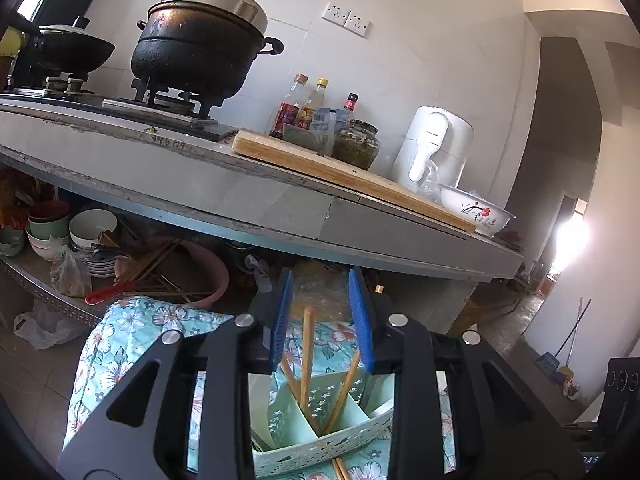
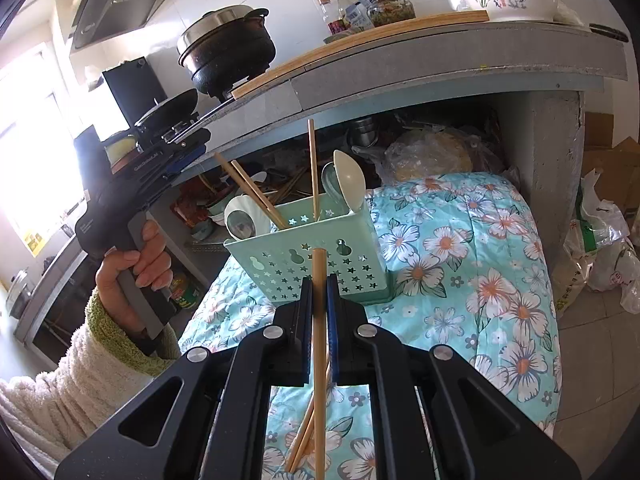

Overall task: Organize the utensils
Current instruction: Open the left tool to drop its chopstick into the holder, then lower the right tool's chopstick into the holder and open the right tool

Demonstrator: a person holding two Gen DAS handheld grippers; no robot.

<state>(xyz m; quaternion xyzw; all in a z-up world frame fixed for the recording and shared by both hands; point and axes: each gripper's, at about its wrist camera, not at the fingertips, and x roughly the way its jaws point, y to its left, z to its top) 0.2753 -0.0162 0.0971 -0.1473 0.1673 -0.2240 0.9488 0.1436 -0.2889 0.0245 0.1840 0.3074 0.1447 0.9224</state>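
Mint green utensil basket [image 2: 320, 256] with star cut-outs stands upright on a floral cloth [image 2: 472, 248], just in front of the open space under the tabletop [image 2: 440, 64]. Inside the basket: several wooden chopsticks [image 2: 314, 168] leaning in the divided compartments, a pale spoon [image 2: 350, 178] at the far right corner, another pale spoon [image 2: 240, 216] at the left end. Right gripper [image 2: 319, 280] jaws clenched on one chopstick [image 2: 319, 344], which stands near upright right against the basket's near wall; two more loose chopsticks [image 2: 304, 436] lie on the cloth below it. Left gripper [image 1: 322, 316] hangs above the basket [image 1: 320, 436], blue jaws parted, one chopstick [image 1: 307, 344] standing between them with gaps either side, not pinched, its lower end down in a compartment. In the right wrist view a hand [image 2: 132, 268] in a fuzzy cream sleeve with green cuff holds the left gripper's handle at the far left. Clutter around: tabletop edge overhangs close behind the basket; shelf underneath has stacked bowls [image 1: 88, 228], a pink basin [image 1: 192, 276] full of chopsticks, plastic bags. On top: black pot [image 1: 196, 44] on a stove, wok [image 1: 68, 52], cutting board [image 1: 344, 176], sauce bottles [image 1: 308, 108], jar [image 1: 356, 144], white appliance [image 1: 432, 148], flower-painted bowl [image 1: 476, 210].
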